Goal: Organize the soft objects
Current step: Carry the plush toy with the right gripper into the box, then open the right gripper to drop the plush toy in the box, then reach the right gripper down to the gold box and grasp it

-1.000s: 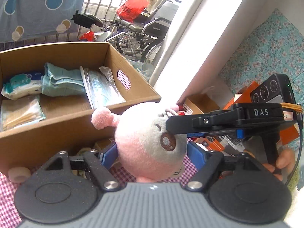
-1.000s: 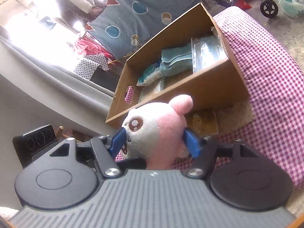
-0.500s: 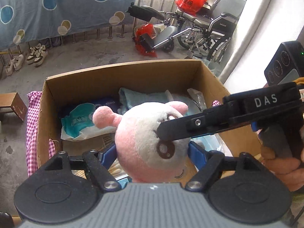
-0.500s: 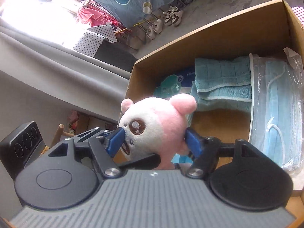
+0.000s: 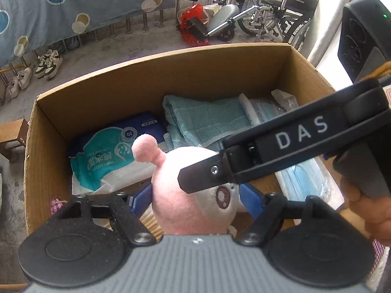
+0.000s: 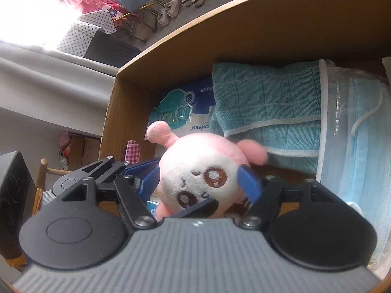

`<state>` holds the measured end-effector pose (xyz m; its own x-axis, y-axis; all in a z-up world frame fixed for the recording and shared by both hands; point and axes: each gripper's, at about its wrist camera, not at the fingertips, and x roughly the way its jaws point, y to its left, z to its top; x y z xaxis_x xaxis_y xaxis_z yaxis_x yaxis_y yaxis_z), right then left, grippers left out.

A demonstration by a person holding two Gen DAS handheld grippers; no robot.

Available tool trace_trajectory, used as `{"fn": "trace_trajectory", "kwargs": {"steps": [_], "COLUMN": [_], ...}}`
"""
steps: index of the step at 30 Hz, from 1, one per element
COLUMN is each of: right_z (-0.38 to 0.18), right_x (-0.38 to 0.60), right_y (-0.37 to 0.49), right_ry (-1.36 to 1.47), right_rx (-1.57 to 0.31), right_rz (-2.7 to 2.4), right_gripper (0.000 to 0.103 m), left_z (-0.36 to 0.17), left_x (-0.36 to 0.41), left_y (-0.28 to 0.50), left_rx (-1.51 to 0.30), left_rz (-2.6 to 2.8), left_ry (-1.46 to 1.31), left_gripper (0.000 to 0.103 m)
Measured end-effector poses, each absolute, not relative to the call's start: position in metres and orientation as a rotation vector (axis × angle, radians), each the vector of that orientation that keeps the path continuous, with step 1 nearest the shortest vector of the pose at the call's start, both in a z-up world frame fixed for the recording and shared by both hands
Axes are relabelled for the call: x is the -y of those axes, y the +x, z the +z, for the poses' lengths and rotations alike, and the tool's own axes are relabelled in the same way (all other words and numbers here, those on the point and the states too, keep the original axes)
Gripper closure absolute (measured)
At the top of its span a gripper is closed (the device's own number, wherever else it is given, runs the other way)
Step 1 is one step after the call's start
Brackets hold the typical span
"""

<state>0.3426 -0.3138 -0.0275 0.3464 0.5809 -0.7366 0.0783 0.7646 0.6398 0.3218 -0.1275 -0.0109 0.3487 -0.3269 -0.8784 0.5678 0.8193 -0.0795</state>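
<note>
Setting: paved yard, open brown cardboard box (image 5: 305, 78) below.
Toy: round pink-and-white plush toy (image 6: 202, 173), light, squashy; hold its round sides.
Tongs: left tongs (image 5: 195, 199) and right tongs (image 6: 198, 179) both pinching it over the box.
Change: earlier it was outside, before the box's front wall.
Beyond: teal folded towel (image 6: 264, 100).

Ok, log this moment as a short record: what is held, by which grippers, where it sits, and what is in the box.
held item: pink and white plush toy
left gripper: blue pads on both sides of the plush, gripping it
right gripper: pads also pressed on the plush's sides
position: plush is over the open cardboard box, not released
box contents: wet wipes pack, folded teal towel, bagged blue face masks
bottom of box under plush: mostly hidden
</note>
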Motion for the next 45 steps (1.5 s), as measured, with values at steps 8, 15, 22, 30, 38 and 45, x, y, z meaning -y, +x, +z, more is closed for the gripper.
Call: {"fn": "trace_trajectory", "kwargs": {"steps": [8, 15, 22, 30, 38, 45], "right_z": [-0.029, 0.022, 0.063, 0.042, -0.018, -0.050], "right_x": [0.309, 0.356, 0.399, 0.418, 0.387, 0.375], "right_y": [0.344, 0.289, 0.178, 0.047, 0.014, 0.057], "right_ry": [0.644, 0.863, 0.966, 1.030, 0.777, 0.644], "right_rx": [-1.174, -1.007, -0.831, -0.741, -0.861, -0.916], "right_rz": [0.344, 0.405, 0.464, 0.402, 0.134, 0.111], "right_gripper": [0.029, 0.027, 0.024, 0.022, 0.030, 0.049], "left_z": [-0.017, 0.031, 0.086, 0.067, -0.008, -0.050], "left_x": [0.136, 0.109, 0.064, 0.040, 0.098, 0.147], "left_y": [0.316, 0.291, 0.230, 0.141, 0.085, 0.084], "left_rx": [-1.064, -0.984, -0.865, -0.831, -0.870, -0.892], "left_rz": [-0.543, -0.539, -0.575, -0.677, -0.866, -0.851], "left_ry": [0.352, 0.284, 0.166, 0.015, 0.079, 0.206], "left_gripper": [0.015, 0.010, 0.002, 0.002, 0.005, 0.012]}}
